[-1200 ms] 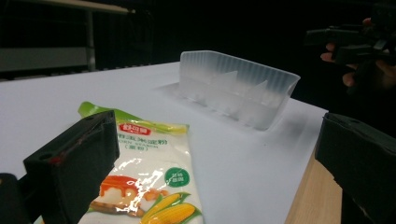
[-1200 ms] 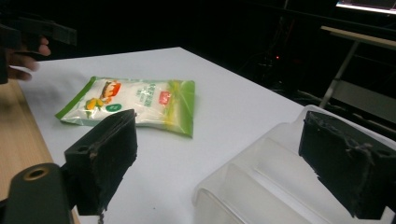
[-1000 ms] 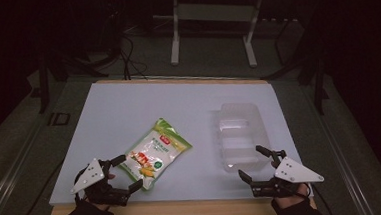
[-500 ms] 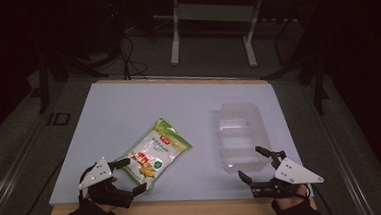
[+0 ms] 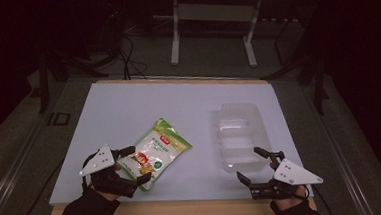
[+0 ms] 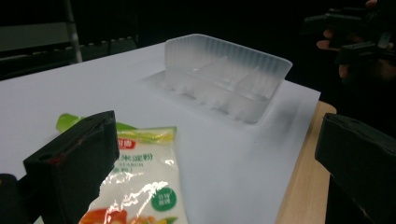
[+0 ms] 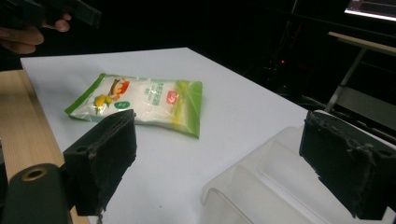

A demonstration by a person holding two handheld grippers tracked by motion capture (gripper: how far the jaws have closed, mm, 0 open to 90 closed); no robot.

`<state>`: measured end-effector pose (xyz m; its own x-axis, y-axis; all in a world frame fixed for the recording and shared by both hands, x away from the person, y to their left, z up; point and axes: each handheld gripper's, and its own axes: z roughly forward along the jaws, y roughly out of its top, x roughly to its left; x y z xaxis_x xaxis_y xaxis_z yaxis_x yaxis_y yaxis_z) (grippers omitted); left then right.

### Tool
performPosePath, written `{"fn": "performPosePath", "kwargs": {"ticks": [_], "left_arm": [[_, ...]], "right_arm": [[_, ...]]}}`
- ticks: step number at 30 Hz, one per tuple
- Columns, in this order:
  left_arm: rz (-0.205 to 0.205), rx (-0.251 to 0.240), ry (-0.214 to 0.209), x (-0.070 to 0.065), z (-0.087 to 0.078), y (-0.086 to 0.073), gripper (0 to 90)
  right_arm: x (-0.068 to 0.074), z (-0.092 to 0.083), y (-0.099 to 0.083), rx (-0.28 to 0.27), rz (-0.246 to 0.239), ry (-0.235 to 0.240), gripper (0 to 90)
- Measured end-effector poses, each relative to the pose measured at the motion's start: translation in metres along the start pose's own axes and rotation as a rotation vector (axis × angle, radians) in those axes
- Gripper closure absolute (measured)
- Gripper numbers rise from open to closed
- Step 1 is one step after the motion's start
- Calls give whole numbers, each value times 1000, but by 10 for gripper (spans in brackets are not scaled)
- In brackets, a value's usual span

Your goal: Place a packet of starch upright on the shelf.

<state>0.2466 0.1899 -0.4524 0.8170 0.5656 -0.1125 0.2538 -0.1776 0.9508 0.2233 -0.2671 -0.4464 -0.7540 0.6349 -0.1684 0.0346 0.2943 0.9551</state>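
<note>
White table (image 5: 128, 106); both grippers agape, empty.

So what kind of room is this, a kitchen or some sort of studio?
Probably a lab or recording set-up, not a kitchen. A lit white table stands in a dark room, with cables on the floor behind it. A person holds a gripper in each hand, left gripper and right gripper, near a food bag and a clear tray.
</note>
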Motion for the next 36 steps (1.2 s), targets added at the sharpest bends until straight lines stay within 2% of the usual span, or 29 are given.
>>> {"fn": "performPosePath", "kwargs": {"ticks": [5,6,8,9,12,17,20,22,23,24,25,26,27,28,29,31,33,36], "left_arm": [[10,15,-6,7,9,12,3],[19,17,9,7,10,14,3],[17,17,9,11,13,18,3],[17,22,24,13,15,20,3],[14,28,15,15,16,22,3],[26,84,0,25,34,33,3],[22,92,-11,29,39,36,3],[23,99,1,31,44,37,3],[30,106,30,32,47,38,3],[29,113,32,33,51,37,3],[49,166,50,38,60,36,3],[49,166,50,38,60,36,3],[32,185,44,45,67,36,3],[32,185,44,45,67,36,3],[14,196,36,51,72,37,4],[9,206,38,56,78,37,4],[4,212,35,58,80,38,4],[20,235,43,66,90,39,6]], "right_arm": [[-1,0,0,-2,19,2,108],[-1,0,1,0,34,8,108],[-2,0,1,-6,63,12,108],[-2,0,1,-5,63,8,108],[-2,-1,1,-6,50,-4,108],[0,1,1,4,30,-9,108],[1,1,1,3,26,-6,108],[1,1,1,3,24,-3,108],[1,2,1,4,24,0,108],[1,2,0,7,25,1,108],[1,3,0,9,27,4,108],[1,3,0,11,30,8,108],[2,4,0,14,31,11,108],[2,4,0,14,31,11,108],[2,4,0,15,28,13,108],[2,4,0,15,27,15,108],[2,4,0,14,26,15,108],[2,5,-1,13,31,16,108]]}}
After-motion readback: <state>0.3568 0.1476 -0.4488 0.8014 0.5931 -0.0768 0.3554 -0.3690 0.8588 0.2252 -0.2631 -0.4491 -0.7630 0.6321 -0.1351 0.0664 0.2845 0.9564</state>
